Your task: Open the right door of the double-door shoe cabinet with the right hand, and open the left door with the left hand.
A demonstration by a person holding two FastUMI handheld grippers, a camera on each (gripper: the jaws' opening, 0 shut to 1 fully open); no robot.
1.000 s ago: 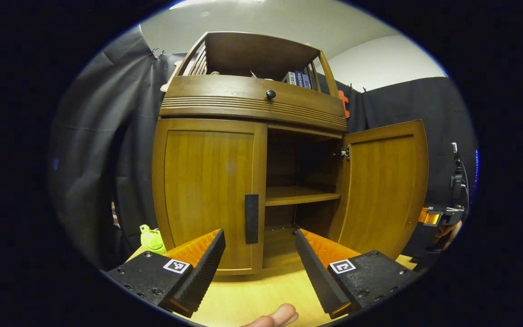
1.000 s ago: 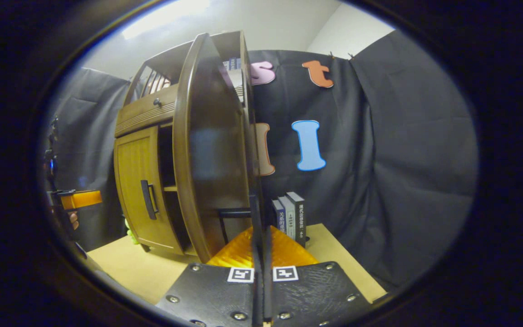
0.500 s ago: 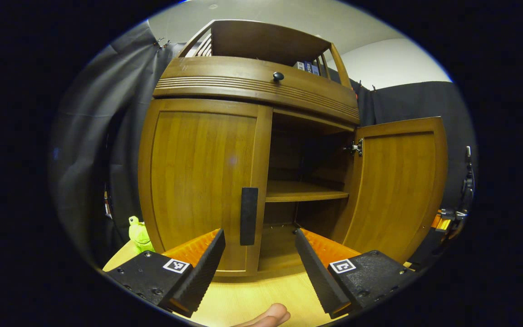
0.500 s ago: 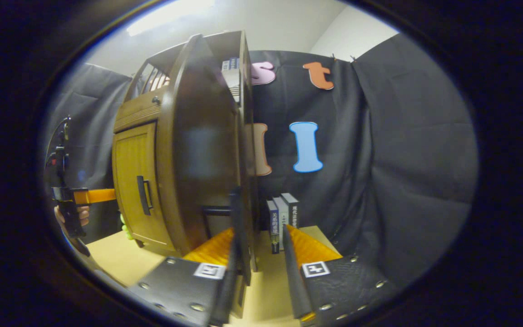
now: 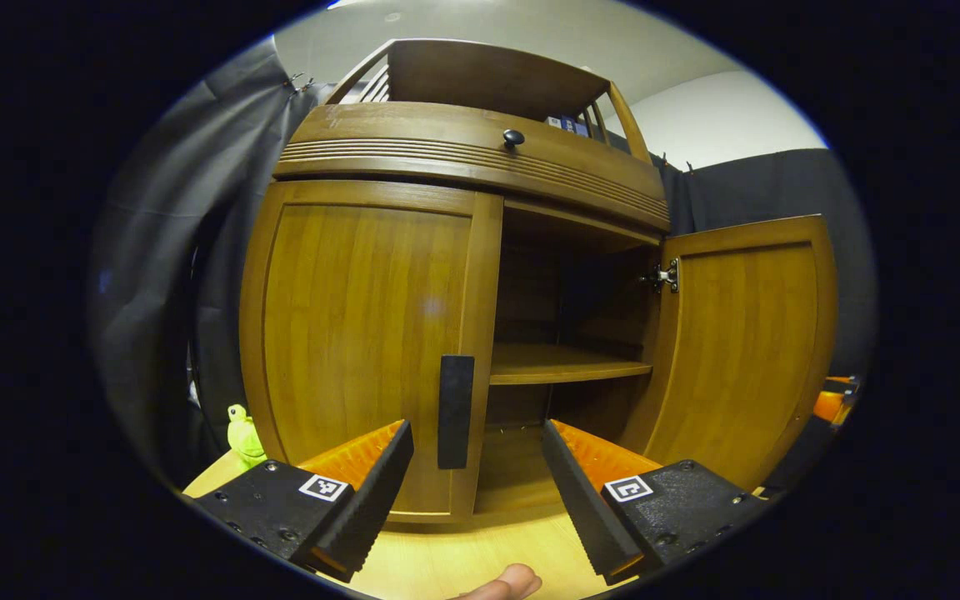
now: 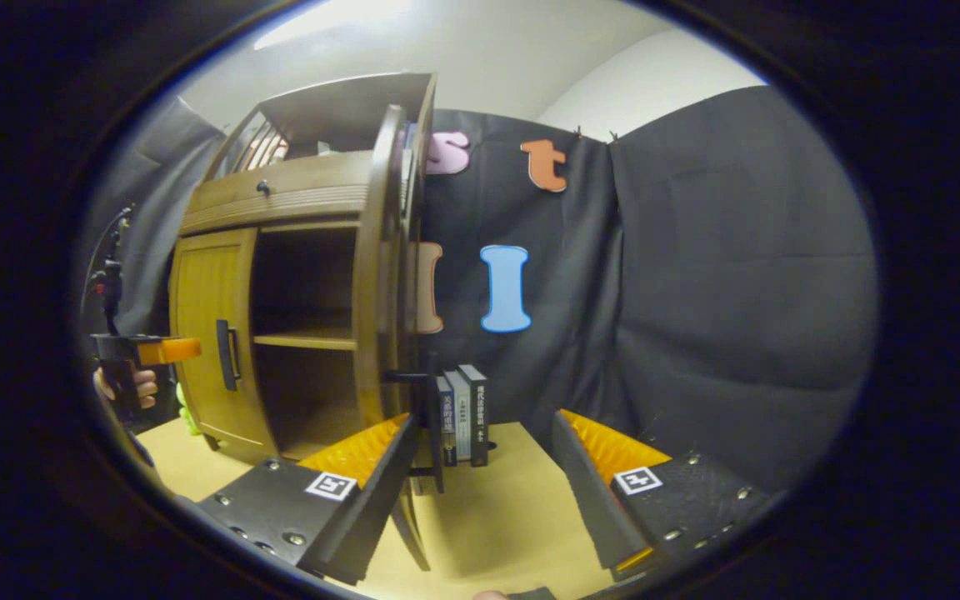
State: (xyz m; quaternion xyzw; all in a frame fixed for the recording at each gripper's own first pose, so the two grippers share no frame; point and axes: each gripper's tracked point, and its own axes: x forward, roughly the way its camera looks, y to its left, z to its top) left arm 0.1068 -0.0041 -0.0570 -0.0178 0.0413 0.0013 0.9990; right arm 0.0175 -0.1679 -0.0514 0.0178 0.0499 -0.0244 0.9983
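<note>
I have the shoe cabinet [image 5: 463,167] straight ahead in the left gripper view, standing on the light wooden table [image 5: 463,558]. Its left door [image 5: 363,333] is closed, and my left gripper [image 5: 473,467] sits in front of that door's dark handle [image 5: 455,411], jaws spread and gripping nothing. The right door [image 5: 747,342] is swung wide off the cabinet. My right gripper [image 6: 480,487] hangs by that door's outer edge with jaws spread, empty, and a row of books [image 6: 463,414] stands just beyond the door.
</note>
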